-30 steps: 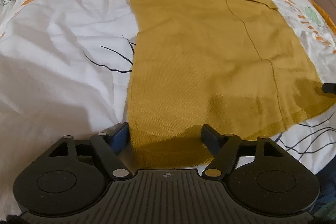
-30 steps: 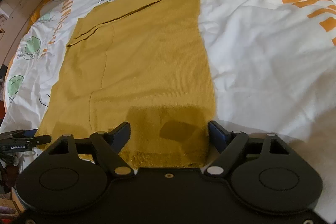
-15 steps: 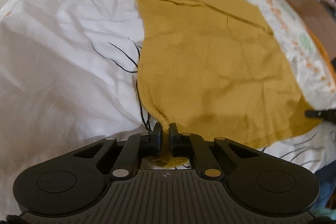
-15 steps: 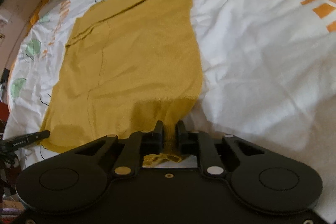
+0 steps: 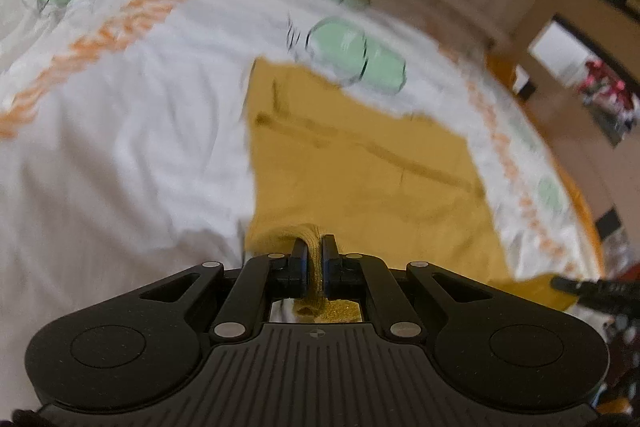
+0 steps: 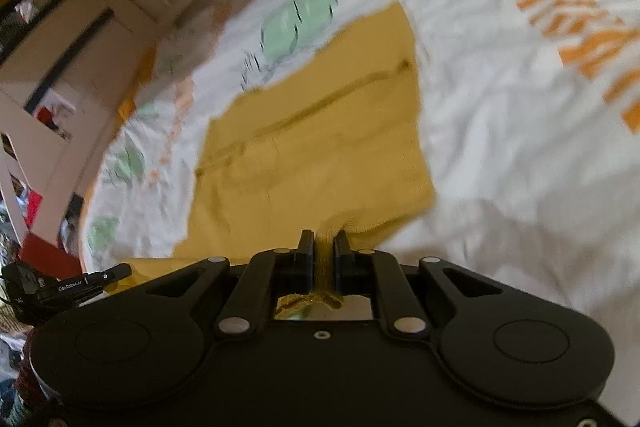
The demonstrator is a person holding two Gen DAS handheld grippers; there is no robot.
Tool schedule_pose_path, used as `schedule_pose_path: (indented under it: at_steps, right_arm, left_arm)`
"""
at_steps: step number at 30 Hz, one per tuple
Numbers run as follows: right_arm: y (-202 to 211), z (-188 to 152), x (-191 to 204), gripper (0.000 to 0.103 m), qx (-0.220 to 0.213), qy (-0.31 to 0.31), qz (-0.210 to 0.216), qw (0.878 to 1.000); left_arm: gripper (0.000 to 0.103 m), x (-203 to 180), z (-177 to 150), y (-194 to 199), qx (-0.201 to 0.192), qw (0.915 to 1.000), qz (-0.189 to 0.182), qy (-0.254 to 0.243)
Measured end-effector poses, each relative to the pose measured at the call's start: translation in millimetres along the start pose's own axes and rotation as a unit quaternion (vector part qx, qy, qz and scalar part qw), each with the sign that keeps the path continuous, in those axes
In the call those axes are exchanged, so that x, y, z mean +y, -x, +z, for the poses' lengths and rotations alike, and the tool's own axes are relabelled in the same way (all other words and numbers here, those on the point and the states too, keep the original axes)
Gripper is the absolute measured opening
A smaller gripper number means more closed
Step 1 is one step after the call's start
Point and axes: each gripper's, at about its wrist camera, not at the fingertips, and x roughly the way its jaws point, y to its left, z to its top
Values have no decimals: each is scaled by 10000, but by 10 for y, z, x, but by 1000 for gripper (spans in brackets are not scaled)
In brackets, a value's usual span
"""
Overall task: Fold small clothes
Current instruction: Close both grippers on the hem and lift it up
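The left hand-held gripper is seen at the lower centre of its frame, its jaws pressed together on a bunched corner of the yellow garment; the right hand-held gripper is likewise pinched on the other near corner of the garment. From each pinch the cloth runs away toward the upper middle of the frame, its long axis lying along the line the fingers point, with the far hem near the green print on the bedsheet. Both near corners are held, so neither hand is judged nearer; the coming move turns on the far edge lying straight ahead, so that the held edge can probably be carried forward over it. The tip of the right hand-held gripper is glimpsed at the right edge of the left view, the left one's at the lower left of the right view. Against the earliest frames, where both pairs of jaws stood spread astride the near hem and the cloth lay flat, the jaws are now closed on fabric, the near edge is raised off the bed, and more of the room beyond the bed is shown, with motion blur.
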Motion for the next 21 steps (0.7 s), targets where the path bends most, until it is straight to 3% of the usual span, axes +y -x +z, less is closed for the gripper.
schedule_pose_path:
  at_steps: [13,21]
  right_arm:
    - [-232,891,-30,16,-1036,146,227,9943]
    - [-715,1399,-143,16,-1277,205,108,9915]
  left_arm:
    - [6,-91,833,-364,-700,9975,-82,-4]
    - [6,-21,1285,-843,-859,9962,56,122]
